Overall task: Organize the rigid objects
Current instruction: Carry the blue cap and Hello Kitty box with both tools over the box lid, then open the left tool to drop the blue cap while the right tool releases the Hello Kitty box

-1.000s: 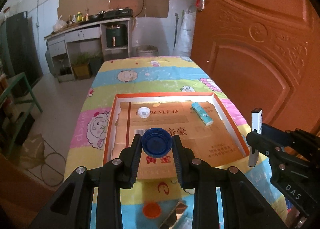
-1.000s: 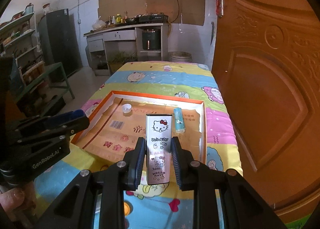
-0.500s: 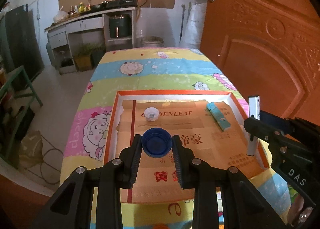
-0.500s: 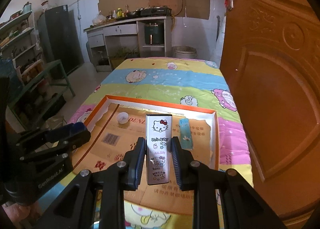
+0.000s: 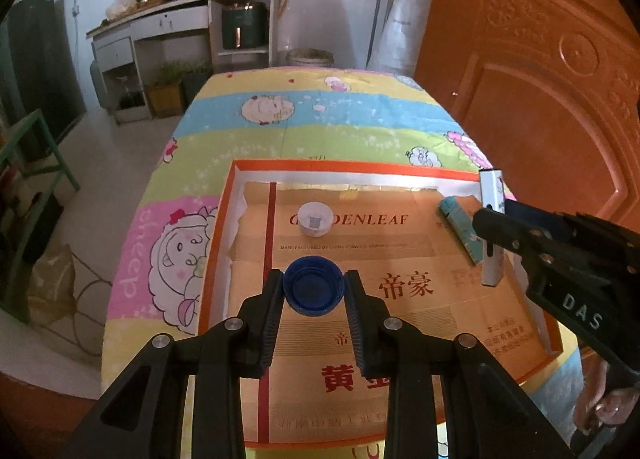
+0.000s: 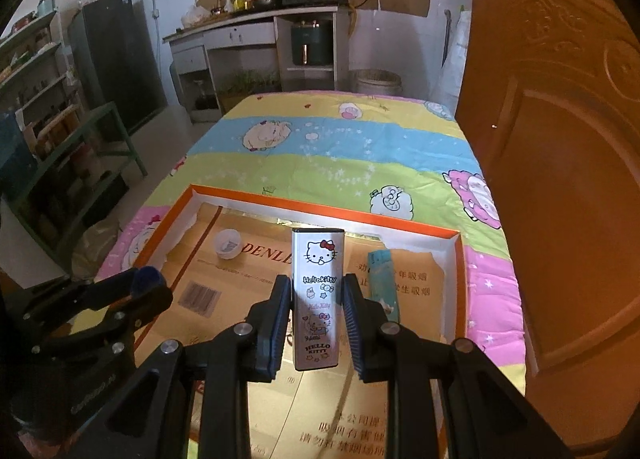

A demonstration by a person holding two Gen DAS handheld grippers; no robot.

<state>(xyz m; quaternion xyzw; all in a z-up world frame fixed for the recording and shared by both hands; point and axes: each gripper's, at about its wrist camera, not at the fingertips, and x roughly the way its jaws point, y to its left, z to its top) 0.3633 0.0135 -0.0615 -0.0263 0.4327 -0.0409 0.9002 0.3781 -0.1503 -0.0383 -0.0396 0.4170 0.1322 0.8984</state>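
- Left gripper (image 5: pixel 314 291): fingers closed on a blue bottle cap (image 5: pixel 313 285), hollow side facing the camera, held above the cardboard-lined floor of the box, toward its left half.
- Right gripper (image 6: pixel 318 315): fingers clamped on both long sides of a white Hello Kitty case (image 6: pixel 318 295), held upright over the box near its right edge; whether its lower end touched the cardboard could not be told.
- Box (image 5: pixel 352 169): shallow, orange-rimmed, white inner walls, lined with flattened brown cardboard printed in red; it lay on the near part of the bed.
- White cap (image 5: pixel 315 218): small, round, open side up, resting on the cardboard in the far-left part of the box, apart from the blue cap.
- Teal tube (image 5: pixel 460 227): lying flat on the cardboard near the box's right wall, just beside the case in the right gripper.
- Bedspread (image 5: pixel 344 115): striped yellow, blue, green and pink, with cartoon sheep, covering the bed under the box.
- Door (image 5: pixel 560 71): orange-brown, carved panels, along the bed's right edge.
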